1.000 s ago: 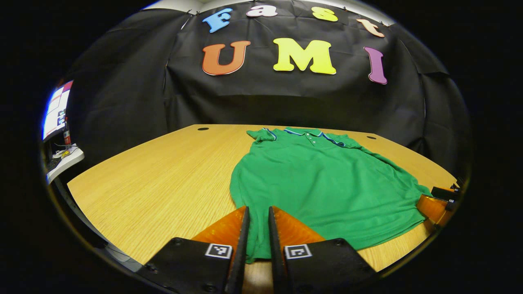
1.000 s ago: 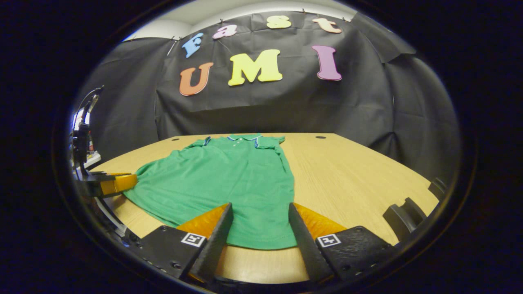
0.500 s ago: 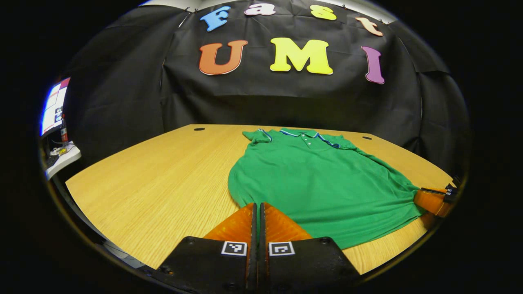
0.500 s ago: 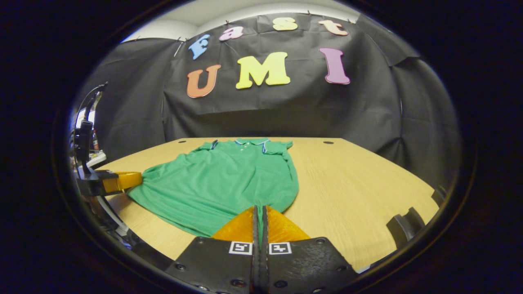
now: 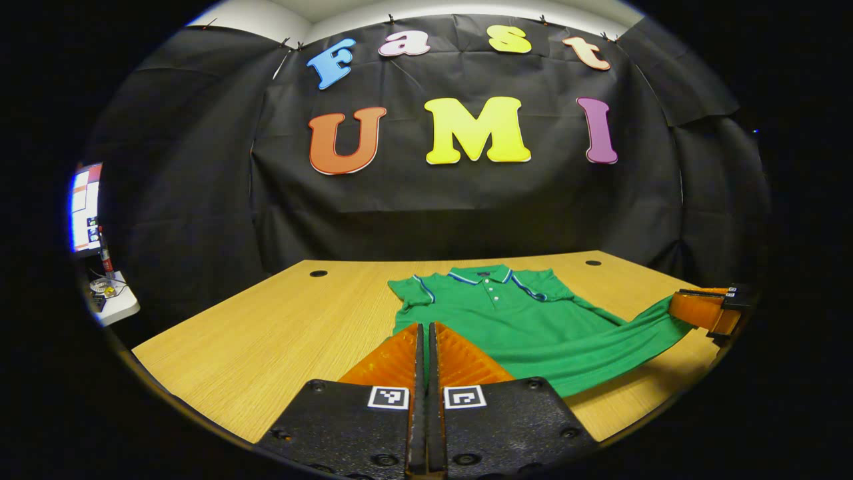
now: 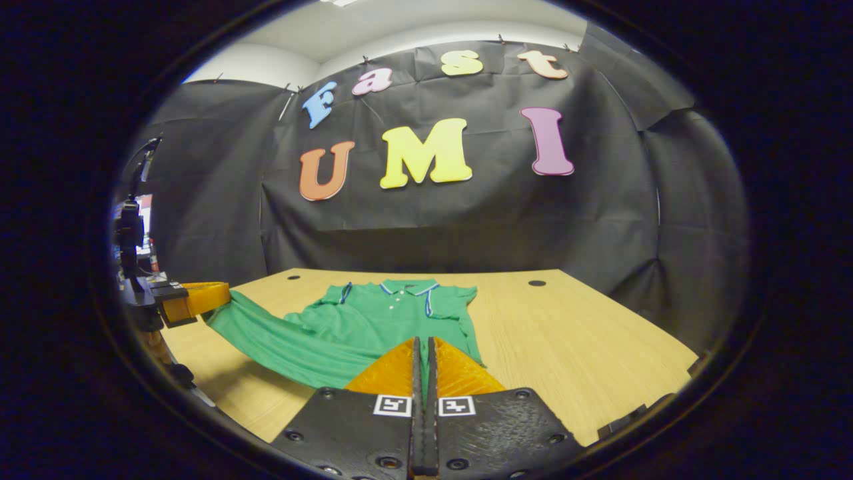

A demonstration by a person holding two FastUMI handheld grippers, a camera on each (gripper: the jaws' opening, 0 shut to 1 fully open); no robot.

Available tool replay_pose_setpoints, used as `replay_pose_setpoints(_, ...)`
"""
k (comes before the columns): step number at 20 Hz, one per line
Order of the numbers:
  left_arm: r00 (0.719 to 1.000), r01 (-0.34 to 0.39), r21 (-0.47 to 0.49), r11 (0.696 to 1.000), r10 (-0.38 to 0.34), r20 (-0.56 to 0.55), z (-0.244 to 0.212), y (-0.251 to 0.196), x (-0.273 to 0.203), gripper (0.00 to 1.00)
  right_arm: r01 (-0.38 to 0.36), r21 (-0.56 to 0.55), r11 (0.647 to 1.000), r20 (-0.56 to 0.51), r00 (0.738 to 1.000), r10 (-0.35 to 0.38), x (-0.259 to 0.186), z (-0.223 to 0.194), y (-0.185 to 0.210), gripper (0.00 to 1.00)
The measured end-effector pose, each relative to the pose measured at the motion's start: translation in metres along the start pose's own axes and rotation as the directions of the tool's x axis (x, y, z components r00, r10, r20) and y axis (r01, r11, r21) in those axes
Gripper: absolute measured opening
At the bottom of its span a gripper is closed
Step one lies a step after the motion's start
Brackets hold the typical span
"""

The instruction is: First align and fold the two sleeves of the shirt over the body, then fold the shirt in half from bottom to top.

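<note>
A green polo shirt [image 5: 506,313] with a striped collar lies on the wooden table [image 5: 266,333], collar at the far side, sleeves tucked in over the body. My left gripper [image 5: 424,333] is shut on the hem's left corner and holds it above the table. My right gripper [image 6: 424,348] is shut on the hem's right corner of the shirt [image 6: 393,313], also raised. The hem hangs stretched between them. The right gripper [image 5: 676,308] appears at the far right of the left gripper view, and the left gripper [image 6: 223,293] at the left edge of the right gripper view.
A lit monitor [image 5: 85,207] and a white shelf with small items [image 5: 113,301] stand beyond the table's left side. Two cable holes [image 5: 318,273] [image 5: 593,263] sit near the table's far edge. A dark stand [image 6: 130,227] rises at the left. Bare wood [image 6: 566,333] lies right of the shirt.
Both grippers closed on the hem corners, the right one from wide open. They then rose, lifting the shirt's lower half off the table.
</note>
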State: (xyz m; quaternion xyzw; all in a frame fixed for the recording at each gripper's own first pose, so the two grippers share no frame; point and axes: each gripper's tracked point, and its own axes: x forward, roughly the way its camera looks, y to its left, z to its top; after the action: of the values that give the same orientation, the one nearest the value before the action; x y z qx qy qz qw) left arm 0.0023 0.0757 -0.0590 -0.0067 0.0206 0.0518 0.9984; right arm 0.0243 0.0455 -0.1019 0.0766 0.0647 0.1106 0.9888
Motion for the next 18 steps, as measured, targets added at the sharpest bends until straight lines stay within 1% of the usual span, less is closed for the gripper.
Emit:
replay_pose_setpoints(2,0.999,-0.004,0.002,1.0,0.004,0.038,0.022,0.004,0.026,0.06,0.018,-0.025,1.0,0.04,0.999,-0.017,0.022,0.023,0.0,0.0)
replay_pose_setpoints(4,0.998,-0.017,-0.022,1.0,0.018,0.055,0.033,0.009,0.058,0.06,0.028,-0.039,0.999,0.08,0.996,-0.025,0.05,0.041,0.001,0.0)
replay_pose_setpoints(6,0.998,0.001,-0.039,0.999,0.002,0.065,0.039,0.004,0.093,0.07,0.046,-0.045,0.998,0.115,0.993,-0.041,0.081,0.062,0.001,0.0)
replay_pose_setpoints(7,0.997,-0.001,-0.031,1.0,0.003,0.073,0.042,0.006,0.112,0.07,0.049,-0.045,0.998,0.122,0.992,-0.043,0.098,0.071,0.003,0.0)
replay_pose_setpoints(8,0.996,0.003,-0.019,1.0,-0.001,0.085,0.045,0.007,0.133,0.07,0.065,-0.035,0.997,0.141,0.988,-0.06,0.115,0.078,0.001,0.0)
replay_pose_setpoints(9,0.998,-0.007,-0.011,1.0,0.008,0.068,0.041,0.011,0.153,0.06,0.08,-0.029,0.996,0.163,0.984,-0.074,0.13,0.086,0.0,0.0)
replay_pose_setpoints(10,0.999,-0.014,-0.021,1.0,0.015,0.04,0.033,0.011,0.171,0.07,0.094,-0.032,0.995,0.196,0.977,-0.086,0.149,0.092,0.001,0.0)
replay_pose_setpoints(11,0.999,-0.013,-0.037,0.999,0.014,0.034,0.031,0.011,0.188,0.07,0.12,-0.044,0.992,0.226,0.968,-0.107,0.169,0.096,0.0,0.0)
replay_pose_setpoints(12,0.999,-0.018,-0.039,0.999,0.02,0.041,0.032,0.015,0.205,0.07,0.145,-0.058,0.988,0.252,0.959,-0.126,0.19,0.094,-0.004,0.0)
replay_pose_setpoints(14,0.998,-0.007,-0.015,1.0,0.008,0.063,0.03,0.016,0.235,0.07,0.18,-0.078,0.981,0.28,0.948,-0.152,0.231,0.088,-0.007,0.0)
replay_pose_setpoints(15,0.998,0.013,-0.005,1.0,-0.012,0.066,0.024,0.013,0.247,0.07,0.2,-0.08,0.976,0.273,0.946,-0.172,0.25,0.082,-0.011,0.0)
replay_pose_setpoints(16,0.996,0.024,0.0,1.0,-0.024,0.092,0.024,0.012,0.26,0.07,0.216,-0.079,0.973,0.267,0.945,-0.188,0.269,0.077,-0.016,0.0)
replay_pose_setpoints(17,0.995,0.013,0.0,1.0,-0.013,0.102,0.021,0.015,0.274,0.06,0.23,-0.075,0.97,0.26,0.944,-0.204,0.284,0.075,-0.021,0.0)
replay_pose_setpoints(18,0.995,0.0,-0.004,1.0,0.001,0.101,0.013,0.022,0.288,0.06,0.229,-0.055,0.972,0.257,0.944,-0.208,0.298,0.075,-0.025,0.0)
